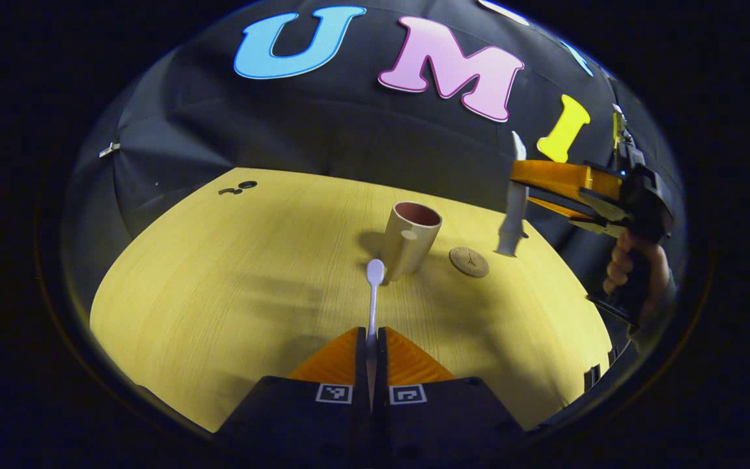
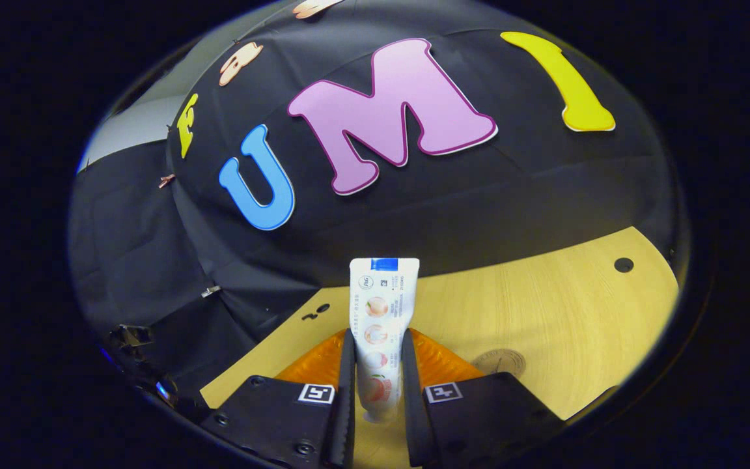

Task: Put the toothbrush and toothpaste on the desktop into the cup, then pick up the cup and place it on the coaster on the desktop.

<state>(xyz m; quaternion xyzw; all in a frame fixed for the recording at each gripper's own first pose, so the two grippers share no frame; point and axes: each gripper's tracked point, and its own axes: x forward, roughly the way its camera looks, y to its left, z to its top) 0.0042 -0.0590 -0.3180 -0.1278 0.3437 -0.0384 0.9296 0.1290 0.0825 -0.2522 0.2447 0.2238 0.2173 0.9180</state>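
My left gripper (image 1: 372, 335) is shut on a white toothbrush (image 1: 374, 293), whose head points toward a beige cup (image 1: 411, 240) standing upright on the desktop. A round brown coaster (image 1: 469, 262) lies just right of the cup. In the left gripper view, the right gripper (image 1: 531, 185) hangs above the desk's right side with a white toothpaste tube (image 1: 513, 208) hanging cap down, held by a hand (image 1: 622, 260). In the right gripper view, my right gripper (image 2: 378, 352) is shut on the toothpaste tube (image 2: 381, 319), flat end forward. The coaster (image 2: 500, 360) lies just right of its fingers.
The yellow wooden desktop (image 1: 232, 280) has small dark holes at its far left corner (image 1: 239, 187) and another hole (image 2: 623, 264) at the far right in the right gripper view. Black cloth walls close in behind the desk.
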